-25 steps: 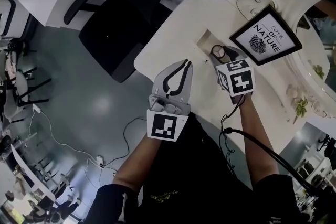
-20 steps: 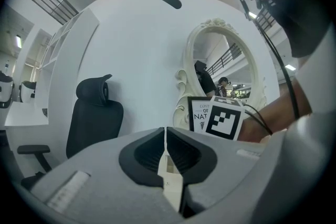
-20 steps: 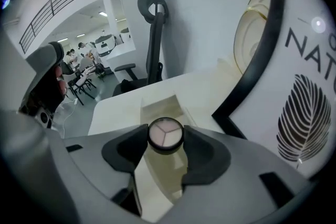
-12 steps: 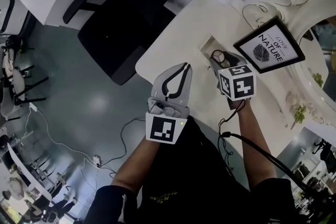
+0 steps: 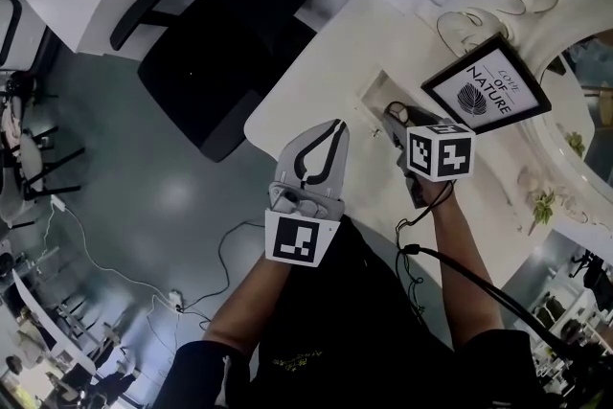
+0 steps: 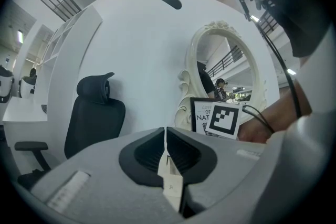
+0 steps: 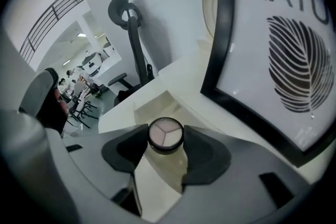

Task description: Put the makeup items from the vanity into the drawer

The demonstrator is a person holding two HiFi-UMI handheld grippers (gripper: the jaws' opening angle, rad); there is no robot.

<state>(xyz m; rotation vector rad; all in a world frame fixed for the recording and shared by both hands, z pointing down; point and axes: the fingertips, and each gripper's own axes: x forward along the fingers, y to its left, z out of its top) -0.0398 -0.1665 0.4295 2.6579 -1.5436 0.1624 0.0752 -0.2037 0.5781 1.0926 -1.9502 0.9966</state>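
Compact (image 7: 166, 132) sits clamped in right hand-held gripper (image 7: 165, 137); left hand-held gripper (image 6: 166, 134) closed, empty.

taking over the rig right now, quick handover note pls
Left gripper: shut, empty, at the vanity's front edge.
Right gripper: shut on the round compact, held at the open drawer beside the framed print.
Done: compact is picked up.
Left: lower it into the drawer and release. No other makeup shows on the vanity in these views.
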